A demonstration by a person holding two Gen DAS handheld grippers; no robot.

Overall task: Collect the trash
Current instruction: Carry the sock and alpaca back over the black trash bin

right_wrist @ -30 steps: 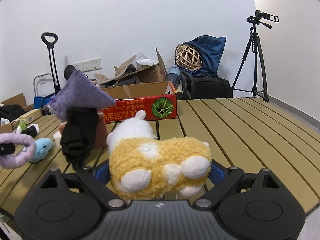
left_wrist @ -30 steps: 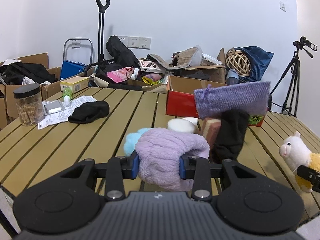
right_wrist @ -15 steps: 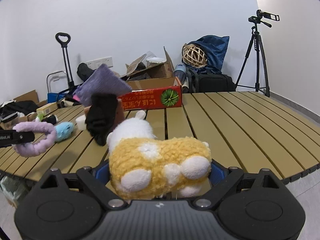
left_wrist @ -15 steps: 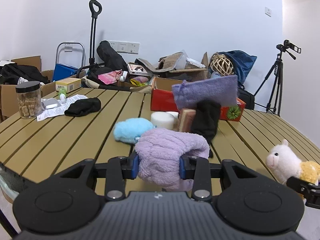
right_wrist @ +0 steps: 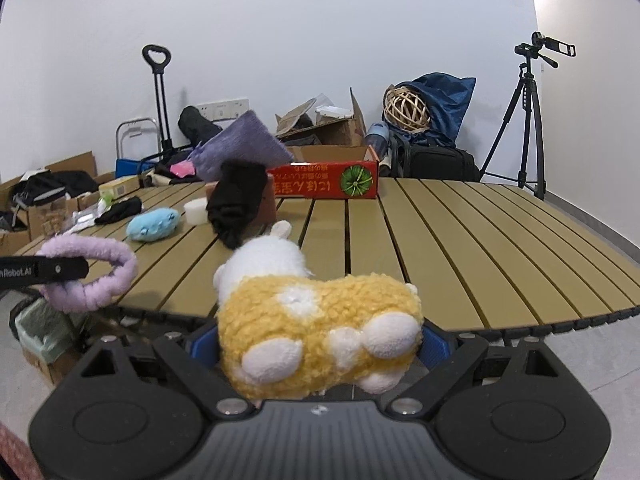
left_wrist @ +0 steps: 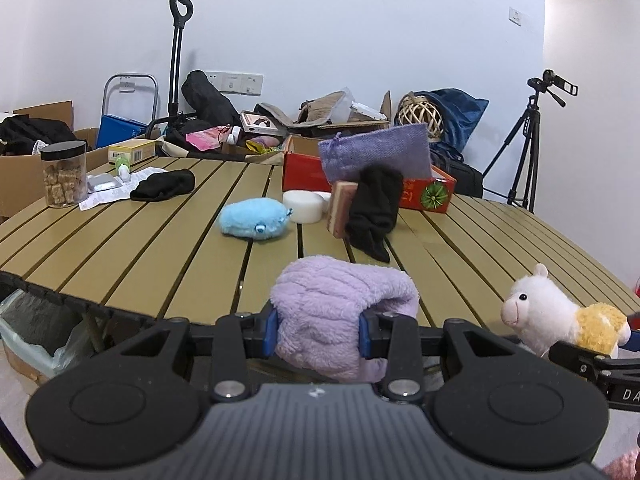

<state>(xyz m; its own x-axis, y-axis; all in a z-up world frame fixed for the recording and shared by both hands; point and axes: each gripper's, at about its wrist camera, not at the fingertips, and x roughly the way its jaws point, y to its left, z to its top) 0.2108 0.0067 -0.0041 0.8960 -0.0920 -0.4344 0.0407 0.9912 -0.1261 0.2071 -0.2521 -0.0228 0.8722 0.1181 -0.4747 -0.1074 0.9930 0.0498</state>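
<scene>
1. A slatted tan wooden worktop fills the scene, its near edge just ahead of both tools.
2. A red cardboard box stands at the worktop's far side, with black cloth draped in front of it.
3. The right hand-held gripper is clamped on a yellow-and-white plush alpaca toy, held off the near edge.
4. The left hand-held gripper squeezes a fuzzy lilac fabric band, also clear of the worktop.
5. A small blue plush toy lies mid-worktop.
</scene>
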